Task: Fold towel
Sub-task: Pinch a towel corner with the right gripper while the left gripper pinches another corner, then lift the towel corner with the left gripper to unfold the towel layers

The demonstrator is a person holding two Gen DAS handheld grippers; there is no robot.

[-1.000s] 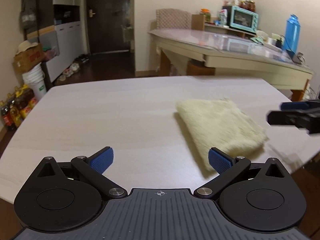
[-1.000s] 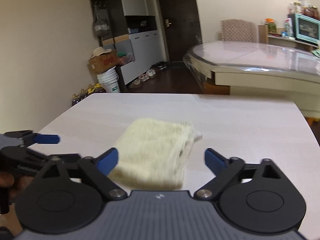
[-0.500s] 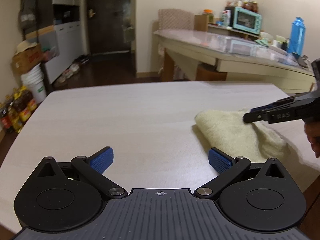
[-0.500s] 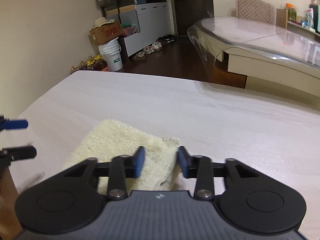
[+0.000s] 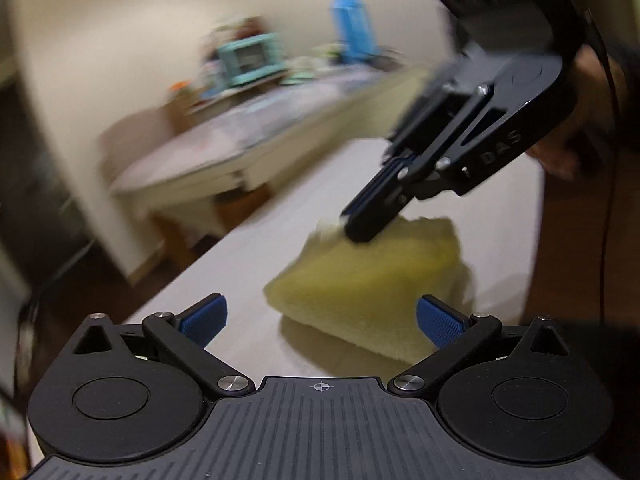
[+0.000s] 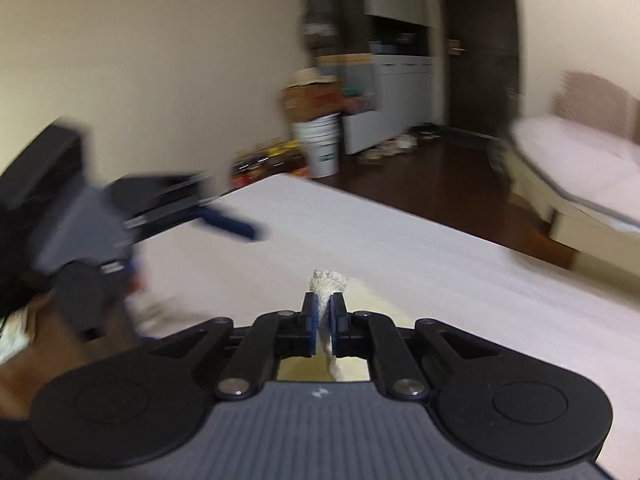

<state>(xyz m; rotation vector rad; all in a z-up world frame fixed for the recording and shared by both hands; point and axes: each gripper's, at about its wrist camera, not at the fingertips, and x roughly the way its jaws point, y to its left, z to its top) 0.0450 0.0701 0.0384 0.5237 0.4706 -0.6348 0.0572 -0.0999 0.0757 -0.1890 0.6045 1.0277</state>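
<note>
Towel (image 5: 372, 280): pale yellow and fluffy, folded into a thick pad, on the pale wood-grain table (image 5: 500, 216). In the left wrist view it sits just ahead of the left gripper, near the table's near edge.
Towel axis: its long side runs from lower left up toward the upper right in the left wrist view; the far corner is raised off the pad, the rest lies flat with a shadow under the near edge.
Right gripper (image 5: 362, 220): clamped tight on the towel's far upper corner; blue pads pressed together with a tuft of cloth sticking out past the tips. From its own camera (image 6: 325, 312) the fingers stand nearly touching, with a strip of towel (image 6: 326, 280) pinched between them.
Left gripper (image 5: 320, 316): spread wide, blue pads well apart, nothing between them; it hangs just short of the towel's near edge. Whether the right-hand pad (image 5: 440, 322) touches the cloth cannot be told. In the right wrist view it is a blurred shape at the left (image 6: 228, 220).
Writing: "DAS" in pale letters on the side of the right gripper's black body.
Hand (image 5: 568, 148): a person's hand holds the right gripper's handle.
Background: blurred; a second table (image 5: 224, 152) carrying a teal oven (image 5: 252, 58) and a blue flask (image 5: 354, 28); in the other view a white bucket (image 6: 320, 144) and a cardboard box (image 6: 312, 98), lettering unreadable.
</note>
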